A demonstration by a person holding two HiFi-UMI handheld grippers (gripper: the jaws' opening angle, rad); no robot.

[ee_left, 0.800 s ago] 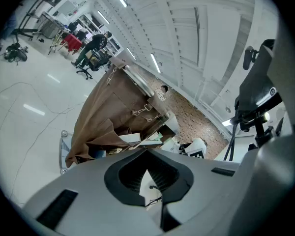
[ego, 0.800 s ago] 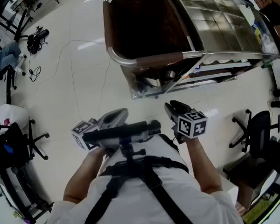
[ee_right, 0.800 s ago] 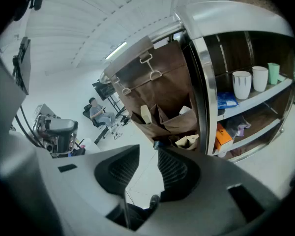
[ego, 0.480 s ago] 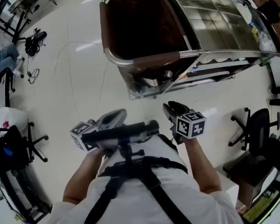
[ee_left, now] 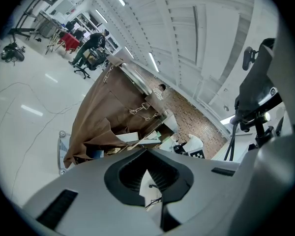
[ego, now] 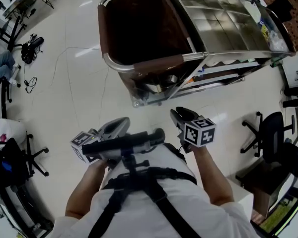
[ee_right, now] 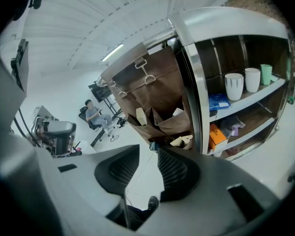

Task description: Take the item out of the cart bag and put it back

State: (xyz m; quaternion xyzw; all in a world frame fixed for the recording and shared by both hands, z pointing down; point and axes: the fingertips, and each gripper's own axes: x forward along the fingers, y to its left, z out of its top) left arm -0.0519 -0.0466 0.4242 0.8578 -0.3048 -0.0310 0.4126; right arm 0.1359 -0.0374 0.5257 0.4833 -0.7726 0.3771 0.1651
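Presently held: nothing; neither gripper is loaded.
Left gripper (ego: 123, 123): placed lower left of centre in the head view. In its own view the tips are seen brought together, with nothing pinched between them.
Right gripper (ego: 179, 115): placed lower centre-right. Its jaws are stood partly apart, and only floor and bag are seen through the gap.
Cart bag (ego: 156, 64): brown cloth, hung by hooks from the rail of the cart (ego: 228, 19) at upper centre, well apart from both grippers. Its inside is lost in shadow from above.
Item: none can be singled out in the head view. Pale boxes (ee_right: 183, 141) are shown low in the bag's folds, at the centre of the right gripper view.
Shelves: white cups (ee_right: 233, 86) and an orange box (ee_right: 216, 134) are kept at the right of that view.
Handling, judged: the boxes are taken to be light, stiff card that is easily dented. The bag is taken to be soft and apt to sag or snag.
Grip, advised: one box should be taken across its narrow faces near the upper end, with light pressure.
Stage, judged: the approach has not yet been made.
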